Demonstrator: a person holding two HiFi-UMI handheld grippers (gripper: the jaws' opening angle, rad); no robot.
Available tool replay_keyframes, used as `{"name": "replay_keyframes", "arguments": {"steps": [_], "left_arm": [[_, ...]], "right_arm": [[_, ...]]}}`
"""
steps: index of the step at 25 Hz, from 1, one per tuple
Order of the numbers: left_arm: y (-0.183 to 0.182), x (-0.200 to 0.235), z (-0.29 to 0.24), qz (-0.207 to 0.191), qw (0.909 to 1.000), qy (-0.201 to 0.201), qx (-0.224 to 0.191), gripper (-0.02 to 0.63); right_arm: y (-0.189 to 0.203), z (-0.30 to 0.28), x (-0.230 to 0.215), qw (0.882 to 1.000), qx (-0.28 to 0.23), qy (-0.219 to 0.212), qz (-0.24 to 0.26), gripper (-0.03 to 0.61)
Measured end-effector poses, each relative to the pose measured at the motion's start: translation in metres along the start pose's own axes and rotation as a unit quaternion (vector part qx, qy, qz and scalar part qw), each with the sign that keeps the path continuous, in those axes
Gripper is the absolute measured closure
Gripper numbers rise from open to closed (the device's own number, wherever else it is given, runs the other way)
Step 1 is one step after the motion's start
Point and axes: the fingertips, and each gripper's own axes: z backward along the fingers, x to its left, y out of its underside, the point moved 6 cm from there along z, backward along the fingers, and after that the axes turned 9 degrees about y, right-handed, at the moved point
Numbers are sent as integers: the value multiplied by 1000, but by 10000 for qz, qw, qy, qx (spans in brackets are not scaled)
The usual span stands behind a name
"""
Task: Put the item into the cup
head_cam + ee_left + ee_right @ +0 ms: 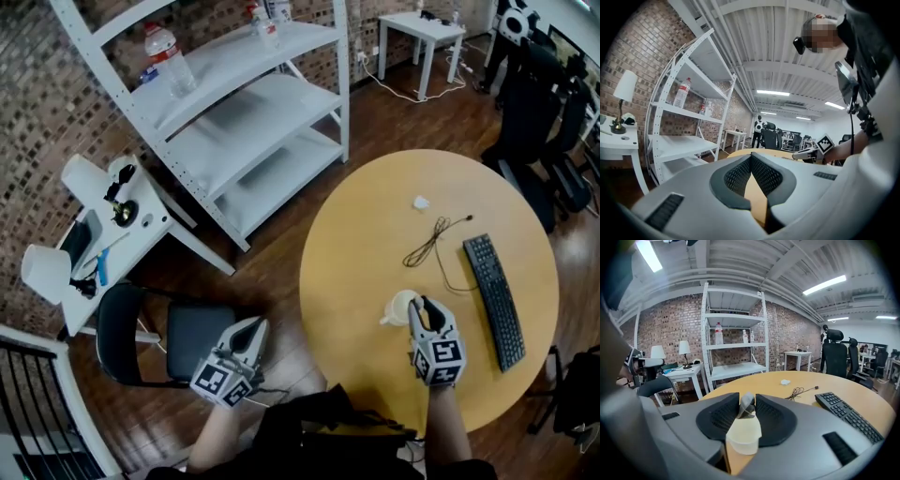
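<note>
One round table point(375, 234) is seen, and on it one keyboard point(495, 300), one cable point(433, 239), one cup point(401, 307) and one small white scrap point(421, 202) are counted. Two grippers are counted, the left gripper point(255, 326) and the right gripper point(423, 304), with one grey item point(746, 405). One white rack point(244, 122), three bottles point(718, 333), two lamps point(47, 270) and two small white tables point(422, 26) are counted.

My right hand-held gripper point(424, 302) is pale grey, with black-and-white square markers. It holds a grey item point(746, 401) over the cream cup point(743, 432). The table point(375, 234) is honey-yellow and the keyboard point(494, 300) black.
</note>
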Motion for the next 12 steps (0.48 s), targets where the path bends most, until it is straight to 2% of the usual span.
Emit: {"name": "replay_keyframes", "arguments": {"steps": [2,3,7,12], "left_arm": [[4,2,15,86,9998,-197,28,620],[6,3,20,118,9995,-285,28,620],[9,2,29,148,9989,-439,17,620],[6,-7,11,32,9998,-207,-10,620]], "right_arm": [[6,-6,3,9998,174,-56,-16,393],[7,-9,4,9997,209,-80,-26,376],[1,-7,3,10000,-17,-26,-85,376],[1,12,-14,9988,-218,47,-442,376]]}}
